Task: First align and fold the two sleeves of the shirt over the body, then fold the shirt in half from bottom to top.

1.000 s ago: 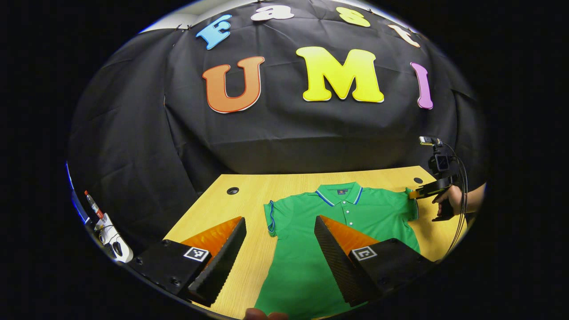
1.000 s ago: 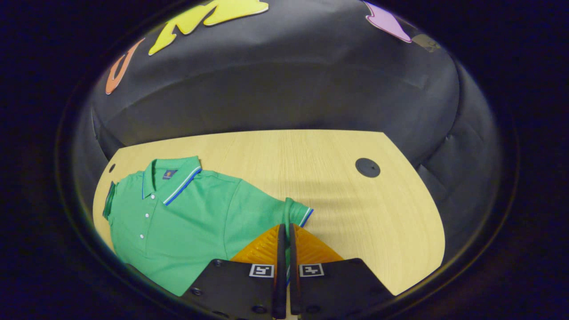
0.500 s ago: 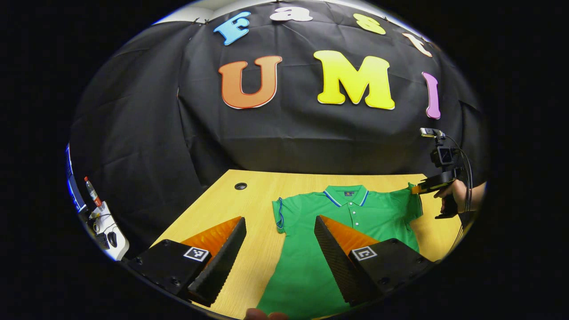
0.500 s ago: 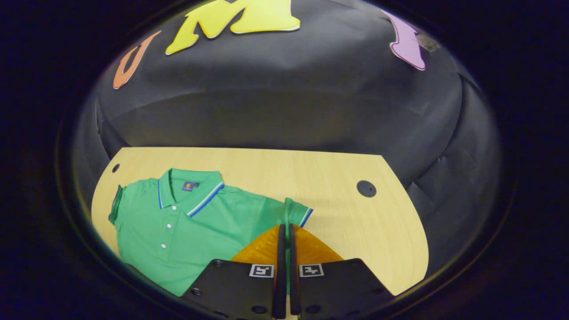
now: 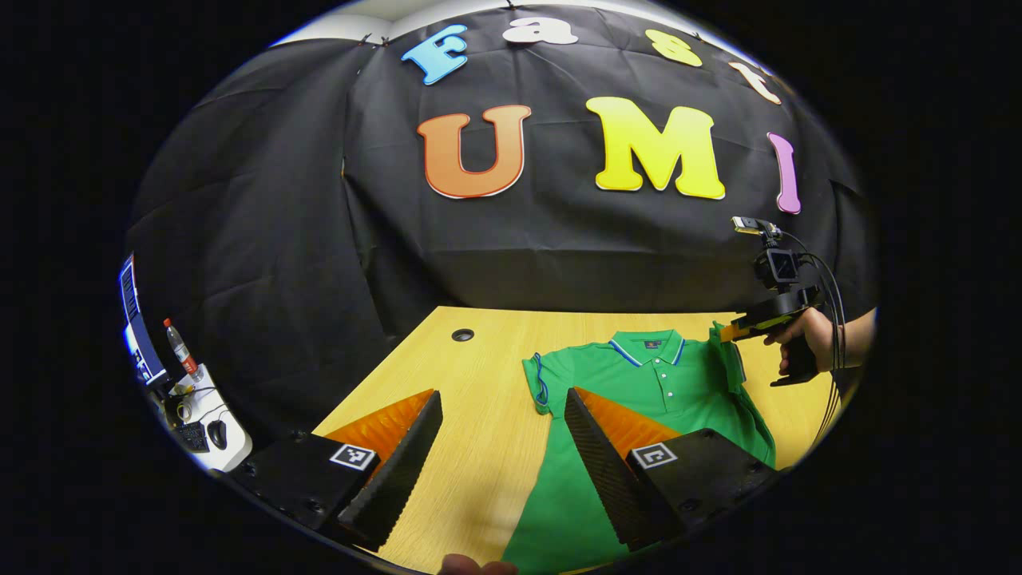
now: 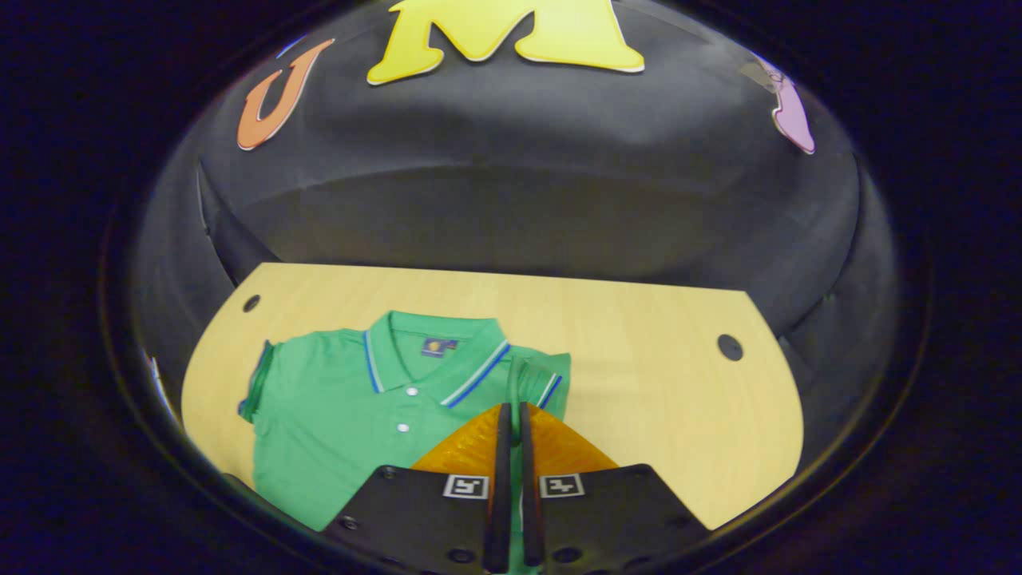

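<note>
On the left, the left hand-held gripper [image 5: 503,447] was held spread wide above the near desk [image 5: 471,375], with nothing between its fingers; the far sleeve [image 5: 540,382] was left flat and unfolded. The green shirt [image 6: 351,415] was laid face up near the middle of the desk, its long axis running from the collar [image 6: 431,359] at the far edge to the hem nearest the person. On the right, the right hand-held gripper [image 6: 511,447] was pressed together on the lifted right sleeve [image 6: 535,379], which was raised over the shoulder. A thin pinch could be judged the main risk: the cuff might slip free, or the sleeve might be laid skewed or bunched, and the body might be dragged off its line if the cloth were pulled too far inward.
</note>
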The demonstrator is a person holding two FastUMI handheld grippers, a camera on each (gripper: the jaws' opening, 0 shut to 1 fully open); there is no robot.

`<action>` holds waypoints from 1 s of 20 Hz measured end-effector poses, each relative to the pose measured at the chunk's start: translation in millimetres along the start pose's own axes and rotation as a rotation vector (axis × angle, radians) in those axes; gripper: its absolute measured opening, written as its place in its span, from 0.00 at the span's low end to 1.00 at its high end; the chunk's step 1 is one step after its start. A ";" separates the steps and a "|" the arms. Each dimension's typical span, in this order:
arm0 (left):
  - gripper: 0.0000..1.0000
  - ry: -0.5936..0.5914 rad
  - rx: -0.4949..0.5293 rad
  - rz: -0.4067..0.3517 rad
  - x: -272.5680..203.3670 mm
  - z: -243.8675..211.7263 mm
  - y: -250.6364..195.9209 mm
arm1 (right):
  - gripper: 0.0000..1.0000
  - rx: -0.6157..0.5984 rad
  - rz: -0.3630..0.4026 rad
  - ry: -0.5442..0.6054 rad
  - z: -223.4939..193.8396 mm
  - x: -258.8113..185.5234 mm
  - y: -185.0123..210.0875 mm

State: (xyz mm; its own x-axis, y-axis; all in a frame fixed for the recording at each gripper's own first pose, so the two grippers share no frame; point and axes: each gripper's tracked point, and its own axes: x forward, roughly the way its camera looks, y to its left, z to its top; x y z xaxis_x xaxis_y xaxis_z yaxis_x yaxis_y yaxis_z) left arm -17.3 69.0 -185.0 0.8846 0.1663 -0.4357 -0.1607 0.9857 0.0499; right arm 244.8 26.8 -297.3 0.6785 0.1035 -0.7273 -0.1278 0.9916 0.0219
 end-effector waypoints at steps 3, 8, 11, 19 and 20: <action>1.00 0.008 -0.009 0.004 -2.1 -4.2 8.1 | 0.26 0.017 0.043 0.023 -8.2 1.2 16.8; 1.00 0.006 0.000 -0.042 7.1 -4.0 5.3 | 0.81 0.014 0.017 -0.011 -1.5 -24.9 10.8; 1.00 0.007 -0.013 -0.083 16.9 -1.4 -2.3 | 0.91 0.022 -0.003 -0.061 5.8 -52.7 4.7; 1.00 0.041 -0.035 -0.205 70.2 -6.0 -22.3 | 0.93 -0.029 -0.006 -0.175 -13.1 -175.6 -5.6; 1.00 0.041 -0.029 -0.215 78.5 -5.7 -23.9 | 0.90 -0.031 -0.007 -0.182 -17.3 -191.5 -10.3</action>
State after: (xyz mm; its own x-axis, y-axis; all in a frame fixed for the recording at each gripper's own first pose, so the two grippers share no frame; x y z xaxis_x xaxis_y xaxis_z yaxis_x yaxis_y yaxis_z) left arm 53.5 58.4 -225.4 0.8812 -0.0493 -0.4701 0.0165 0.9971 -0.0737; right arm 103.7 -4.6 -170.1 0.7988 0.1115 -0.5912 -0.1428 0.9897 -0.0062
